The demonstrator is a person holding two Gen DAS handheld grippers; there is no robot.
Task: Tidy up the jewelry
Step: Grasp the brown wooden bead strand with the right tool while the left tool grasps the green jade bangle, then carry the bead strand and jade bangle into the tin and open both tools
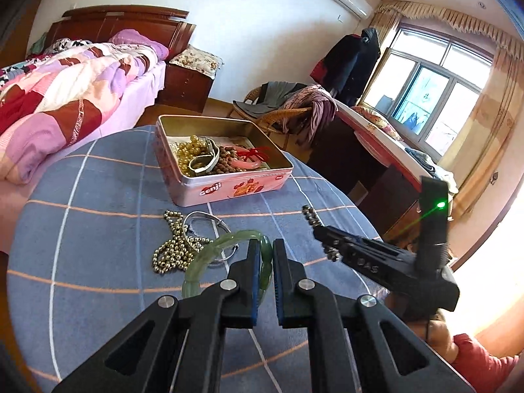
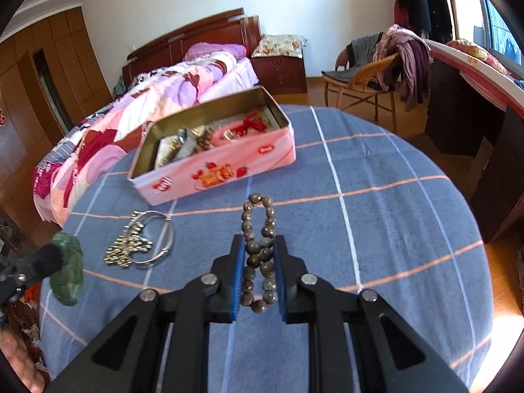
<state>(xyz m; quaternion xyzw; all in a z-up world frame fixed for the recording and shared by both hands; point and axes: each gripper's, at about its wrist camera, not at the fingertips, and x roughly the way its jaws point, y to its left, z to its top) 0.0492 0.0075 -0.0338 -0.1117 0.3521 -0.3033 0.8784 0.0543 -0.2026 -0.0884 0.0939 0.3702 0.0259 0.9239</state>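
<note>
My left gripper (image 1: 263, 255) is shut on a green jade bangle (image 1: 209, 257), held above the blue checked tablecloth (image 1: 98, 229). It shows at the left edge of the right wrist view (image 2: 67, 268). My right gripper (image 2: 260, 252) is shut on a dark bead bracelet (image 2: 260, 249); the beads also show in the left wrist view (image 1: 311, 217). An open pink tin (image 1: 229, 185) beyond holds pearls, brown beads, a watch and a pink bangle. A gold bead chain (image 1: 173, 249) and a silver bangle (image 1: 206, 221) lie on the cloth.
A bed with a patchwork quilt (image 1: 65, 98) stands to the left behind the table. A wicker chair with clothes (image 1: 285, 111) and a dark desk (image 1: 376, 163) stand to the right. The table's round edge falls away on the right.
</note>
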